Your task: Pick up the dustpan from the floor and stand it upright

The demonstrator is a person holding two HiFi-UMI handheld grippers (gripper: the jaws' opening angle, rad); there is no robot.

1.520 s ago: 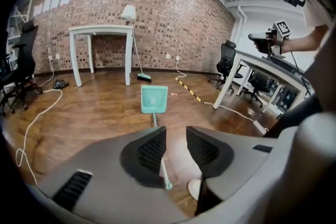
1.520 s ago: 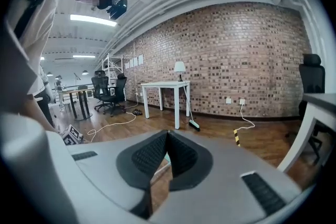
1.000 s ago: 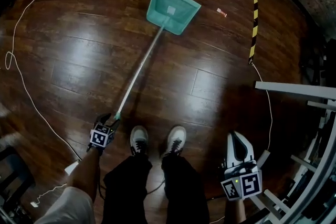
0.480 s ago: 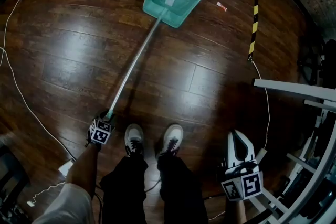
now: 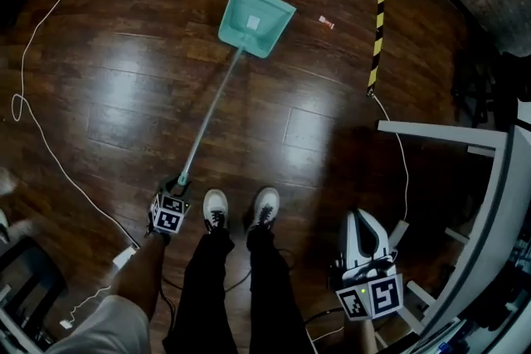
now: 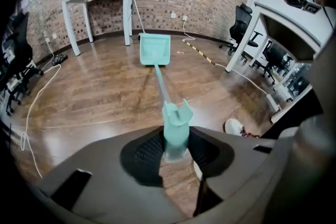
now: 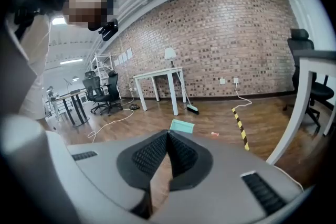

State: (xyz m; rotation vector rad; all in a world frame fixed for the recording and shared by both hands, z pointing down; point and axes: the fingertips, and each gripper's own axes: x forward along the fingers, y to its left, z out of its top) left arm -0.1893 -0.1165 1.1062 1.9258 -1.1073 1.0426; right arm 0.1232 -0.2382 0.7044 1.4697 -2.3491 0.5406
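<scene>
The teal dustpan's pan (image 5: 255, 21) rests on the wood floor far ahead, and its long pole (image 5: 211, 112) slants back toward me. My left gripper (image 5: 180, 181) is shut on the pole's teal end grip (image 6: 176, 131), and both pads press its sides. In the left gripper view the pole runs away from the jaws to the pan (image 6: 155, 50). My right gripper (image 5: 362, 220) hangs at the lower right, shut with nothing in it. Its tips meet (image 7: 168, 136), and the pan (image 7: 182, 126) shows small beyond them.
A white cable (image 5: 33, 137) loops across the floor at left. A yellow-black strip (image 5: 377, 29) and a small red scrap (image 5: 327, 22) lie right of the pan. A white desk frame (image 5: 440, 133) stands at right. My shoes (image 5: 216, 207) are beside the left gripper.
The left gripper has closed on the pole's end grip and lifted it. Both grippers have risen, and the floor looks farther off. The pan stays on the floor.
</scene>
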